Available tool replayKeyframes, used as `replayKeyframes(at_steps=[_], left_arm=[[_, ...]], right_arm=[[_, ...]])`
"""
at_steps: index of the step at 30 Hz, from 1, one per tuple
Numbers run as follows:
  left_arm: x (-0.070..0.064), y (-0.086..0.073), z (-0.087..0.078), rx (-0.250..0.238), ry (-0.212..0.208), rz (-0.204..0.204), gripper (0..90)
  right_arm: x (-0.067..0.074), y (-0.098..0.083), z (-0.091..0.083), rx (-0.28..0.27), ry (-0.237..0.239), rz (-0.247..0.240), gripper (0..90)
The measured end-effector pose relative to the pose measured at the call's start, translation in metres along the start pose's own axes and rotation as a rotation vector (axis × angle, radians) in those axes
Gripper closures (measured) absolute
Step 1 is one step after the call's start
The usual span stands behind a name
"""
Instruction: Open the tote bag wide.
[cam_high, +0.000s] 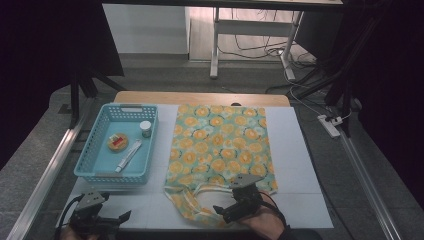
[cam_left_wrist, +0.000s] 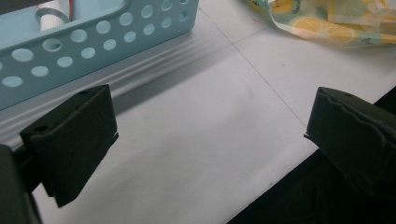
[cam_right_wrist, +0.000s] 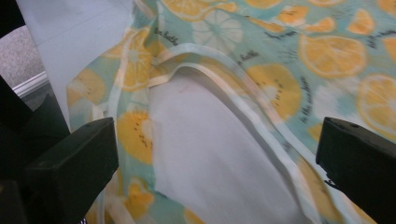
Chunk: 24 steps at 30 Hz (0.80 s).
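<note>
A cloth tote bag printed with orange slices on pale green lies flat on the white table, its handles toward the near edge. My right gripper hovers over those handles, jaws open and empty; its own view shows the handle loop between the spread jaws. My left gripper rests at the near left edge, open over bare table, just in front of the blue basket.
The blue perforated basket holds a round orange item, a white tube and a small white jar. Metal rails run along both table sides. Desk legs and cables stand beyond the far edge.
</note>
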<state>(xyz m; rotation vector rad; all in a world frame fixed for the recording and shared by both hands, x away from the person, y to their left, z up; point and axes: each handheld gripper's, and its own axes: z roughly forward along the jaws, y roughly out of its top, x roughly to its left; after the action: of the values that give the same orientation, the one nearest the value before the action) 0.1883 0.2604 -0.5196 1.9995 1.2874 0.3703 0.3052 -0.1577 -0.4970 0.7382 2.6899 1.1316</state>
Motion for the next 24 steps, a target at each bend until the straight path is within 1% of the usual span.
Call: replayKeyframes(at_steps=[6,7,8,9,10,11,12,13,15,18,19,20,23,24], left_arm=[[0.0,0.0,0.0,-0.002,-0.001,0.001,1.9],[0.0,0.0,0.0,-0.002,-0.001,0.001,1.8],[0.0,0.0,0.0,-0.001,-0.002,0.003,1.9],[0.0,0.0,0.0,-0.001,-0.002,0.004,1.9],[0.0,0.0,0.0,-0.001,-0.002,0.004,1.9],[0.0,0.0,0.0,-0.001,-0.003,0.005,1.9],[0.0,0.0,0.0,-0.001,-0.003,0.005,1.9],[0.0,0.0,0.0,-0.001,-0.004,0.006,1.9],[0.0,0.0,0.0,-0.002,-0.003,0.008,1.9],[-0.001,0.0,0.0,0.0,-0.003,0.01,1.9],[-0.001,0.0,0.0,0.001,-0.003,0.01,1.9],[-0.001,0.0,0.0,0.001,-0.003,0.009,1.8],[-0.001,0.0,0.0,0.001,-0.002,0.01,1.9],[-0.001,0.0,0.0,0.0,-0.002,0.009,1.9]], right_arm=[[0.008,0.009,0.017,0.016,0.012,-0.022,2.3],[0.01,0.01,0.021,0.024,0.015,-0.03,2.5],[0.014,0.011,0.029,0.04,0.024,-0.044,2.6],[0.016,0.011,0.032,0.052,0.029,-0.054,2.6],[0.016,0.011,0.032,0.052,0.029,-0.054,2.6],[0.021,0.009,0.038,0.068,0.031,-0.073,2.9],[0.023,0.008,0.04,0.077,0.032,-0.08,3.2],[0.023,0.008,0.04,0.077,0.032,-0.08,3.2],[0.026,0.004,0.046,0.103,0.028,-0.1,4.4],[0.027,0.003,0.049,0.113,0.031,-0.1,5.7],[0.028,0.003,0.05,0.118,0.032,-0.107,6.2],[0.031,0.003,0.053,0.125,0.028,-0.124,6.5],[0.032,0.006,0.055,0.13,0.024,-0.139,8.2],[0.034,0.009,0.055,0.126,0.031,-0.146,13.0]])
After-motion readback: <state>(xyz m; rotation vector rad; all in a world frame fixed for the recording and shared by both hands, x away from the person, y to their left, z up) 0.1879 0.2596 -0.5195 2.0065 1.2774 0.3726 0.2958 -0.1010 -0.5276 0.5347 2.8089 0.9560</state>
